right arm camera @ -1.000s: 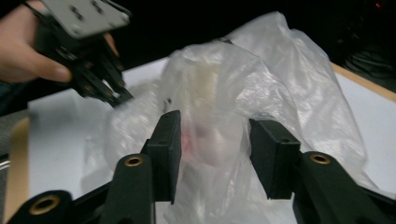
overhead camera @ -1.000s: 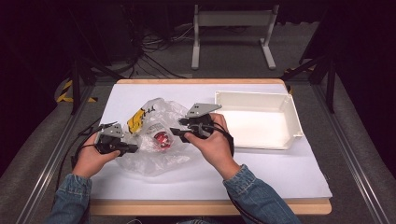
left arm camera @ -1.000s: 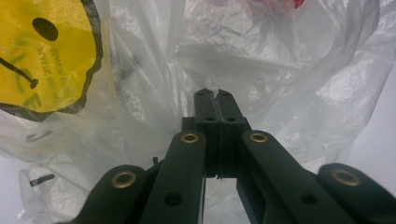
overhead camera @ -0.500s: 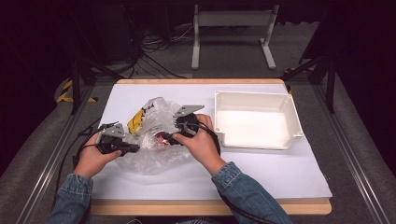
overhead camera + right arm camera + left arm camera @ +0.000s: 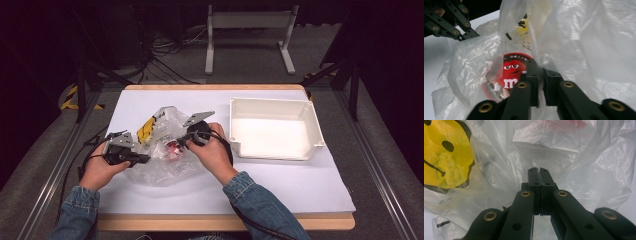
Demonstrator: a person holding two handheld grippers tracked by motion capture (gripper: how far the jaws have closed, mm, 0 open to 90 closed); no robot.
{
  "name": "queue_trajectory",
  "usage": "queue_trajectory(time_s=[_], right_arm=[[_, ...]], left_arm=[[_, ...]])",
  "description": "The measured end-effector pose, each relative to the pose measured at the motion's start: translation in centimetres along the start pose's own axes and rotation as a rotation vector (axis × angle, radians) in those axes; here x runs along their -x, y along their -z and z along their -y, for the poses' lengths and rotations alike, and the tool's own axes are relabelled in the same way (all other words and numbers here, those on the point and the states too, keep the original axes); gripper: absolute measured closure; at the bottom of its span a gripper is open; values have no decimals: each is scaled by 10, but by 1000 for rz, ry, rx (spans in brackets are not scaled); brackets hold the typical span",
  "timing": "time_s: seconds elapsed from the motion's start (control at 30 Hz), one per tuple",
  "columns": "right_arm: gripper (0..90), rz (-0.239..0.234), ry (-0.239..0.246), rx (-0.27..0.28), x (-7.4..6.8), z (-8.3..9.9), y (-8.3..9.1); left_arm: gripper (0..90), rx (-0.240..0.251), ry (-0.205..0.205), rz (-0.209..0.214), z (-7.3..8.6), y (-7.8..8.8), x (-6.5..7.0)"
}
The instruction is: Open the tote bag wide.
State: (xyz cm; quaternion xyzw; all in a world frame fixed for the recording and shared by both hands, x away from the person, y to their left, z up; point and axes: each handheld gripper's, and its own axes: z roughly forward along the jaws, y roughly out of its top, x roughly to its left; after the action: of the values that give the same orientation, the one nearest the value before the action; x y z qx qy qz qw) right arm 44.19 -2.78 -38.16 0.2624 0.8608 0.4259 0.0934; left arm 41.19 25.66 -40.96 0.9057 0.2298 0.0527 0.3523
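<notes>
Both grippers pinch the clear bag (image 5: pixel 165 150): left gripper (image 5: pixel 539 173) clamped on film; right gripper (image 5: pixel 539 68) just closed on film, tips veiled. Red packet (image 5: pixel 511 72) half hidden inside.

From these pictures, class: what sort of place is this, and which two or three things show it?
Probably a lab or studio set up for recording, not a home: a table under a white sheet, dark surroundings, loose cables on the floor and a metal stand behind.

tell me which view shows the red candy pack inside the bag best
The right gripper view: the red candy pack sits close and sharp through the clear plastic bag, its cartoon face and white letter readable. The high view gives a small red spot in the bag. The left gripper view catches a blurred red patch at the top edge.
</notes>
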Motion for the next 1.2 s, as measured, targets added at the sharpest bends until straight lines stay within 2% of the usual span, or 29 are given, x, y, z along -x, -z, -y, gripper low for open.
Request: queue_trajectory(time_s=[0.23,0.4,0.7,0.77,0.87,1.03,1.2], right_arm=[[894,43,21,14,6,-1,8],[894,80,4,11,16,1,13],[893,147,-26,-30,33,12,8],[892,174,-15,-64,37,15,3],[892,187,-3,-108,35,18,-5],[892,190,33,-186,31,23,-20],[891,195,38,-248,31,27,-28]], left_arm=[[900,15,6,-12,2,3,-1],[900,14,10,-18,3,4,-4],[900,12,34,-33,10,3,-9],[900,9,39,-29,10,1,-10],[900,-3,39,-24,10,-4,-9],[899,-15,49,-11,13,-10,-12],[900,-33,75,-3,19,-16,-18]])
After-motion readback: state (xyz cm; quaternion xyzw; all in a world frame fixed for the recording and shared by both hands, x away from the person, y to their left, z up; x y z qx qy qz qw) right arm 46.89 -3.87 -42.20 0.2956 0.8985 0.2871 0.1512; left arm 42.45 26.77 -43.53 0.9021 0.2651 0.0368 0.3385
